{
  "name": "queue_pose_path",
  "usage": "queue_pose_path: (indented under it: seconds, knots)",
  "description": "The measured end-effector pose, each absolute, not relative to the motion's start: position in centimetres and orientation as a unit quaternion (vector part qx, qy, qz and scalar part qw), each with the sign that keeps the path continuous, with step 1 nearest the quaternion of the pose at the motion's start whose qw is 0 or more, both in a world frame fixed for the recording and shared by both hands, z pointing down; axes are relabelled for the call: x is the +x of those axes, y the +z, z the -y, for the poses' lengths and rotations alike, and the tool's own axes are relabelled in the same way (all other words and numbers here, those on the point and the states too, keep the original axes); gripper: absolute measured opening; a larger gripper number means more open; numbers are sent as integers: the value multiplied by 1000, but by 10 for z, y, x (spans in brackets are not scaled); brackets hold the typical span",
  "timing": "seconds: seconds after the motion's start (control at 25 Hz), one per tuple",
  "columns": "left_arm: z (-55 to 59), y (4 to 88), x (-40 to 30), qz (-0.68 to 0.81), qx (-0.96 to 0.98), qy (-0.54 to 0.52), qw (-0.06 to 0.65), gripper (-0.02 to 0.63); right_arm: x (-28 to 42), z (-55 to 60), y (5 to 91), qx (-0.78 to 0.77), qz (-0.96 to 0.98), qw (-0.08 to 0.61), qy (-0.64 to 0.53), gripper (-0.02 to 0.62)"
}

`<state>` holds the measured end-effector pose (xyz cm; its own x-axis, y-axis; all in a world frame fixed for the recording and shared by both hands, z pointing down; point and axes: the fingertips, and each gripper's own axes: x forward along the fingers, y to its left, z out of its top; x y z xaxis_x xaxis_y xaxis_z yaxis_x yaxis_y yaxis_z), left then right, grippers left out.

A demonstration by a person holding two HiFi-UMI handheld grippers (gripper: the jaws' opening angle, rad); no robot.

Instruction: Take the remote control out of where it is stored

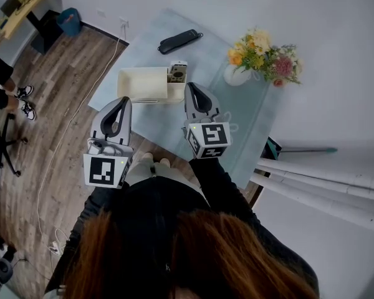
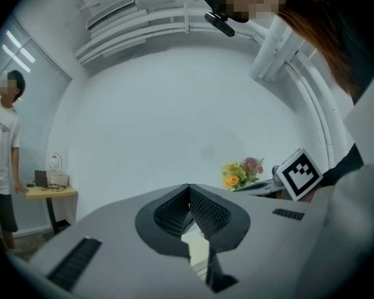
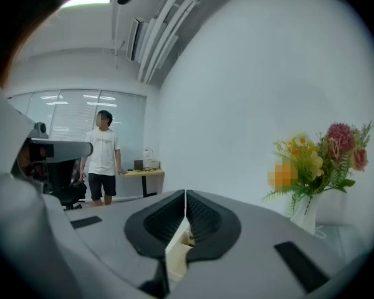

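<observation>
The remote control [image 1: 177, 72] stands upright in the small right-hand compartment of a cream storage box [image 1: 143, 83] on the pale blue table [image 1: 255, 114]. My right gripper [image 1: 191, 86] is just on the near side of the box's right end, close to the remote, its jaws shut and empty. My left gripper [image 1: 124, 100] is off the box's near-left corner, jaws also together with nothing between them. In the right gripper view [image 3: 185, 192] the cream box [image 3: 174, 254] shows below the closed jaws. The left gripper view [image 2: 189, 186] also shows a piece of the box [image 2: 197, 246].
A black case [image 1: 179, 40] lies on the far side of the table. A white vase of flowers [image 1: 262, 58] stands at the right, close to my right gripper. Wooden floor with a cable [image 1: 81, 104] lies left. A person [image 3: 102, 156] stands by a desk [image 3: 142, 173].
</observation>
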<state>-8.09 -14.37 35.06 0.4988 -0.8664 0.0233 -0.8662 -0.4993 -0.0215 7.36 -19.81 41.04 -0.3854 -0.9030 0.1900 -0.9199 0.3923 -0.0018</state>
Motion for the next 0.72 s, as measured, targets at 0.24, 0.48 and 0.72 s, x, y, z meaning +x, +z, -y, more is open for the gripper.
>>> queue_pose_path:
  seconds: [0.24, 0.48, 0.72]
  knots:
    - [143, 357, -87, -505, -862, -28, -8, 6, 71, 228, 447, 563, 817, 100, 76, 18]
    - [142, 353, -91, -509, -860, -17, -3, 6, 66, 248, 482, 572, 803, 126, 106, 32]
    - [139, 351, -93, -510, -860, -17, -1, 7, 67, 261, 501, 590, 786, 142, 120, 95]
